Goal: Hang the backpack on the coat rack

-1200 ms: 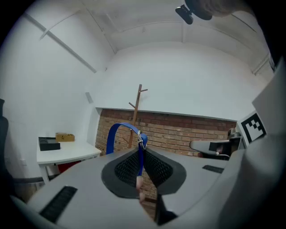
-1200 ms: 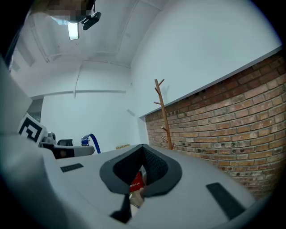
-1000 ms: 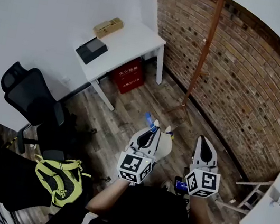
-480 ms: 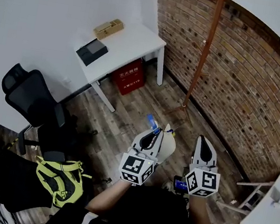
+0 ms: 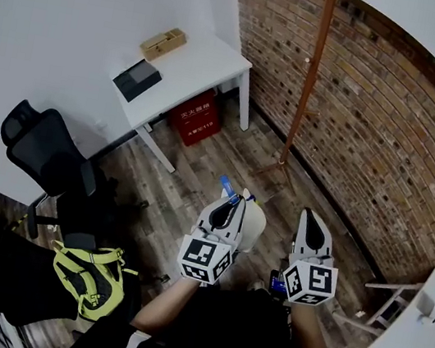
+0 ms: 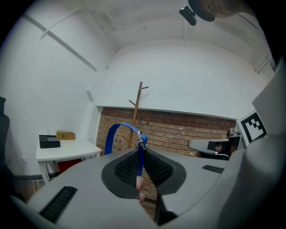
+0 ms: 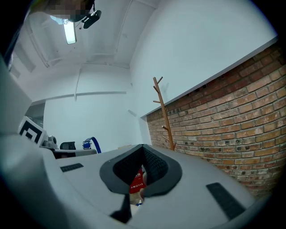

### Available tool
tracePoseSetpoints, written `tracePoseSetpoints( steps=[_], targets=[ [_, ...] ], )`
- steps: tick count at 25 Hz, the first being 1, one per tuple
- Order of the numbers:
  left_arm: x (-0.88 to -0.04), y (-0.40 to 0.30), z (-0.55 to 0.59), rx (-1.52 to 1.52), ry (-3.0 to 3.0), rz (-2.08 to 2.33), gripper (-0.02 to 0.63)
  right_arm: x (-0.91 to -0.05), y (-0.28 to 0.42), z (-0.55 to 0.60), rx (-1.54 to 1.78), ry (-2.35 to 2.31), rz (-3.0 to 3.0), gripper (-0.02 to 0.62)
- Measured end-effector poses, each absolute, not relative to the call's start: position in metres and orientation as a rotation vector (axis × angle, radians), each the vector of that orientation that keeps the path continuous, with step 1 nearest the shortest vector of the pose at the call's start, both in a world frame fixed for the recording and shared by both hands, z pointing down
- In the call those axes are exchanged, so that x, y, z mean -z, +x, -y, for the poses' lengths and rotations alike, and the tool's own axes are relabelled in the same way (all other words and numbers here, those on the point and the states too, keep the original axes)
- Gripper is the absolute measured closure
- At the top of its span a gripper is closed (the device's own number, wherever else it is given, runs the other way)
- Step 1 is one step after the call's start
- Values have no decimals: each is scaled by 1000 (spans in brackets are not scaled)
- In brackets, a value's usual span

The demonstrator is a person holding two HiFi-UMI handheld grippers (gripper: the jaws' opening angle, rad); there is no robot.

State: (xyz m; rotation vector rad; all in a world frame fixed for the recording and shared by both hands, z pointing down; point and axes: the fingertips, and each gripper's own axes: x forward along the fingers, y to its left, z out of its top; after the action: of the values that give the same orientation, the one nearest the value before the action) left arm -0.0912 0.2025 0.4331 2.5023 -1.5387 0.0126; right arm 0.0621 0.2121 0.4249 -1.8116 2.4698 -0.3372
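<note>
My left gripper (image 5: 232,202) (image 6: 140,150) is shut on the blue hanging loop (image 6: 117,129) (image 5: 226,185) of a cream backpack (image 5: 252,223), which hangs under it above the wooden floor. The wooden coat rack (image 5: 305,84) (image 6: 136,108) (image 7: 164,112) stands against the brick wall, ahead of both grippers and apart from them. Its upper hooks show only in the two gripper views. My right gripper (image 5: 310,219) (image 7: 143,151) is beside the left one, shut with nothing in it.
A white desk (image 5: 192,73) with a black box and a tan box stands at the back left, a red crate (image 5: 195,115) under it. A black office chair (image 5: 42,151) and a yellow-green backpack (image 5: 85,277) are at the left. A small white table (image 5: 415,337) is at the right.
Both grippers keep their hold and spacing. The head view has shifted a little, so the rack pole and desk sit slightly further left in the picture.
</note>
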Motion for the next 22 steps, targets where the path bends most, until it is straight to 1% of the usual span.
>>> tracePoseSetpoints(
  steps=[11, 22],
  targets=[
    [-439, -79, -185, -47, 2440, 1627, 578, -425, 78, -187, 327, -1732, -2534, 583],
    [-438, -83, -150, -86, 2538, 1499, 578, -429, 49, -152, 343, -1795, -2487, 583]
  ],
)
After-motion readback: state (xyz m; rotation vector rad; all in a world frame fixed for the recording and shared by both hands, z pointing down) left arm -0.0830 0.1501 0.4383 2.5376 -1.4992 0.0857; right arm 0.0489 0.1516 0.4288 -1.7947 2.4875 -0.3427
